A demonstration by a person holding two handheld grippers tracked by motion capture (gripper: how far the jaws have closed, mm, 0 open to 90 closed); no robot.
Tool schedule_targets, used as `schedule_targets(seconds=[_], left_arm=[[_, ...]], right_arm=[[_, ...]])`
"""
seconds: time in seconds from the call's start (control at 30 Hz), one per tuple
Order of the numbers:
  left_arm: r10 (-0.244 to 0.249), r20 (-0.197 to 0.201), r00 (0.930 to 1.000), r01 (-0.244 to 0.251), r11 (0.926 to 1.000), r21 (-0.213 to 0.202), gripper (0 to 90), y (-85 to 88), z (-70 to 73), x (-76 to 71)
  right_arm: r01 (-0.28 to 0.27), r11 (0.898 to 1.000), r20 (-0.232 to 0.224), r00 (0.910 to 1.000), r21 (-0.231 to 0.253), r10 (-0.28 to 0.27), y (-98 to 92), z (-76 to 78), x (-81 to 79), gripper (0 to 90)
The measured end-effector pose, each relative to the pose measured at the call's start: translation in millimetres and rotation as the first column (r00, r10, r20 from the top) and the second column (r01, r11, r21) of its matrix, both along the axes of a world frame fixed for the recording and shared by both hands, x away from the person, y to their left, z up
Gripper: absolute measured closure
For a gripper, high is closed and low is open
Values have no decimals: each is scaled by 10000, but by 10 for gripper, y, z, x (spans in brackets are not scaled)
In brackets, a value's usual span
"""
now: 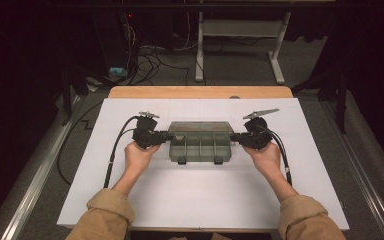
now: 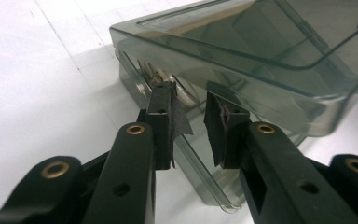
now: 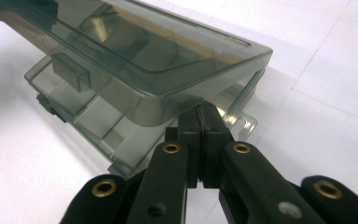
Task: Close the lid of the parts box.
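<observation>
Item one: a smoky transparent compartment box (image 1: 200, 142), lying at the centre of the high view on a white table sheet (image 1: 200, 200). We note its lid (image 1: 199, 127) raised along the far edge; in both gripper views the lid (image 2: 261, 42) hangs tilted over the tray and overhangs the jaw tips. Two dark latches (image 1: 182, 161) sit on the near edge of the box, towards the lower middle of the frame. Inner dividers show through the plastic; what the compartments hold we cannot tell.

Item two: the left gripper (image 1: 166, 134), at the left end of the box. In the left gripper view (image 2: 196, 122) its jaws stand narrowly apart, the box's end wall running up between the pads — no pad is plainly pressing on it.

Item three: the right gripper (image 1: 234, 137), at the right end of the box. In the right gripper view (image 3: 207, 125) the jaws are pressed together, tips just under the lid's rim (image 3: 168, 109); whether anything thin is pinched between them we cannot tell.

Surroundings: a wooden table edge (image 1: 200, 92) beyond the sheet at the upper middle, a white desk frame (image 1: 240, 45) on the floor behind it, loose cables (image 1: 150, 62) at the upper left — all well apart from the box. A black cable (image 1: 114, 150) trails from the left gripper across the sheet.
</observation>
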State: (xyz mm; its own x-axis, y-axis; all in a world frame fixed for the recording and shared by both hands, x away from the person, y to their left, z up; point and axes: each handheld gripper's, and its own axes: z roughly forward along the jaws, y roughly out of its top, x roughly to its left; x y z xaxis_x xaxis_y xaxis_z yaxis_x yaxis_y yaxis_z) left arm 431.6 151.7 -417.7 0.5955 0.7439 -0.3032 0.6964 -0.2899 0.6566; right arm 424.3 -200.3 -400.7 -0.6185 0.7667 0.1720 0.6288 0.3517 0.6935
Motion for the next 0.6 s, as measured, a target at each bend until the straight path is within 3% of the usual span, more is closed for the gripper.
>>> schedule_targets(seconds=[0.6], left_arm=[[-442,280,9986,434,9987,265,735,40,-23,-213]], right_arm=[[-345,9993,-7,9994,173,345,-25,-48,-142,897]])
